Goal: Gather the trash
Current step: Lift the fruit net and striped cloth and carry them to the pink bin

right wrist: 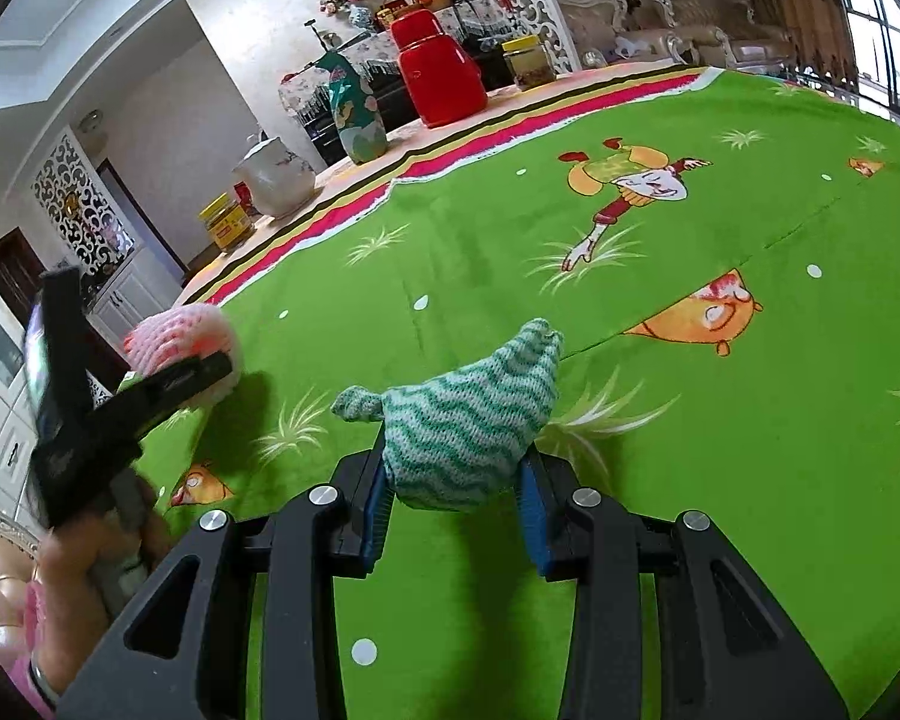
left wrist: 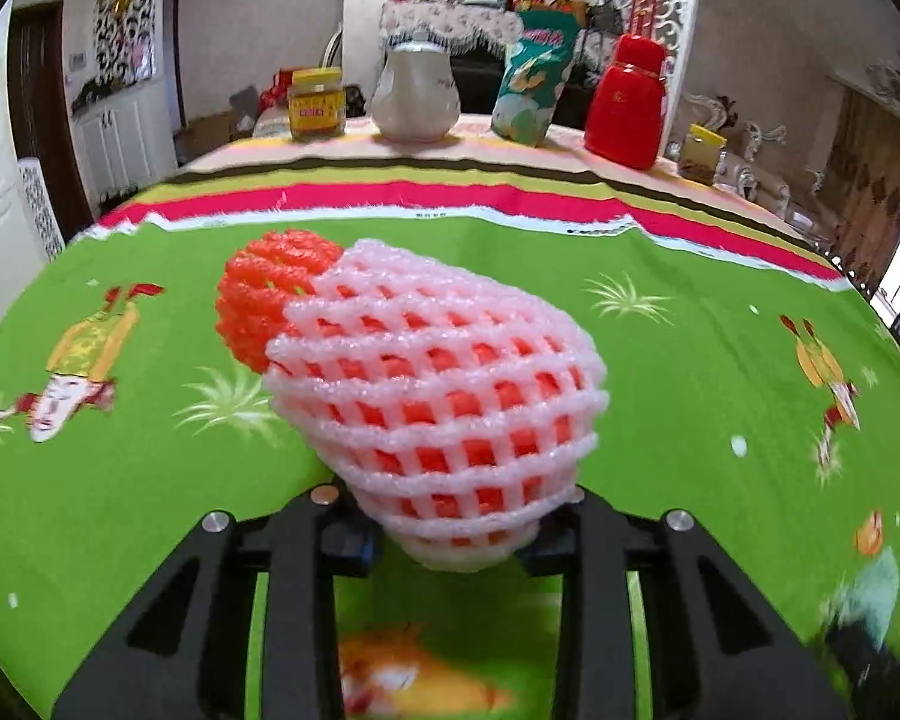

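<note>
- The pink foam fruit net (left wrist: 432, 396) is pinched at its narrow near end between the jaws of the left gripper (left wrist: 450, 531). Its long axis runs away from the jaws, forward and slightly to the left in the left wrist view.
- An orange foam net (left wrist: 267, 300) is nested inside the pink one and protrudes from the far, wider end. Both nets are therefore carried as one item.
- In the right wrist view the bundle shows as a pink blur at the tip of the left tool, apparently clear of the green tablecloth (right wrist: 720, 420); contact cannot be ruled out.
- The left gripper is clenched on the pink foam fruit net. Only the narrow end is between the pads; most of the bundle overhangs forward.
- The green-and-white striped cloth (right wrist: 468, 426) is clamped in the right gripper (right wrist: 459, 498), with the blue pads pressing its sides. Its twisted ends point up and to the left.
- The left gripper lies to the left of the right gripper, well apart from it.
- Both grippers are loaded. Judgement: the coming move is a carry to a disposal point. No bin is visible in either view.
- Risk, as a judgement: the soft foam is held at one end only and could slip during a fast swing.
- A red flask (left wrist: 624, 99), white jug (left wrist: 414, 93) and yellow-lidded jar (left wrist: 317, 103) stand at the far table edge, well apart from both loads.
</note>
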Demonstrator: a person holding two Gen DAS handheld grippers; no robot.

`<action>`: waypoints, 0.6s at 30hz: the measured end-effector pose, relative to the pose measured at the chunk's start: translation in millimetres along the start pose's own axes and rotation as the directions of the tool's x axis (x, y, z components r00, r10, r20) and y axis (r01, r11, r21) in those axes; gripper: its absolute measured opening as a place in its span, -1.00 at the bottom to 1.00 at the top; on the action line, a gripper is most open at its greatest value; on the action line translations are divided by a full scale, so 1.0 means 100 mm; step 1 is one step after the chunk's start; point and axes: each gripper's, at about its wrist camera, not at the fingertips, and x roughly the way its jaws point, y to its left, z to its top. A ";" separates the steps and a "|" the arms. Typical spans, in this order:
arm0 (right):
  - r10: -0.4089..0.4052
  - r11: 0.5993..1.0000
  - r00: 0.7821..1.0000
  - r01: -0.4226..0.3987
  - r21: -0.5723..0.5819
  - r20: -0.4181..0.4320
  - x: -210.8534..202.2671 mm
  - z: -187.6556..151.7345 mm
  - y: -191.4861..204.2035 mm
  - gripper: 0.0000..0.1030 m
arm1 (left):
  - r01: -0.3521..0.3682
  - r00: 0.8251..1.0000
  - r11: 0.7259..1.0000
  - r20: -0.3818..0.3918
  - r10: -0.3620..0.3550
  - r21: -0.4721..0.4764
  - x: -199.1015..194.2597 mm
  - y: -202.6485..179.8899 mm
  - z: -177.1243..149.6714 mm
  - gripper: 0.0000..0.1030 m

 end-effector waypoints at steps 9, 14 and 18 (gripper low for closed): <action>0.022 0.997 1.000 -0.022 -0.076 0.006 -0.04 -0.03 0.15 -0.30 | 0.024 1.000 0.998 0.013 -0.025 0.053 -0.55 0.23 -0.35 -0.39; 0.020 0.989 1.000 -0.019 -0.147 0.007 -0.05 -0.07 0.29 -0.30 | -0.002 1.000 0.997 0.006 0.002 0.082 -0.72 0.37 -0.57 -0.39; 0.036 0.977 0.999 -0.038 -0.211 -0.013 -0.08 -0.17 0.46 -0.30 | -0.008 1.000 0.995 -0.003 0.009 0.097 -0.89 0.48 -0.75 -0.39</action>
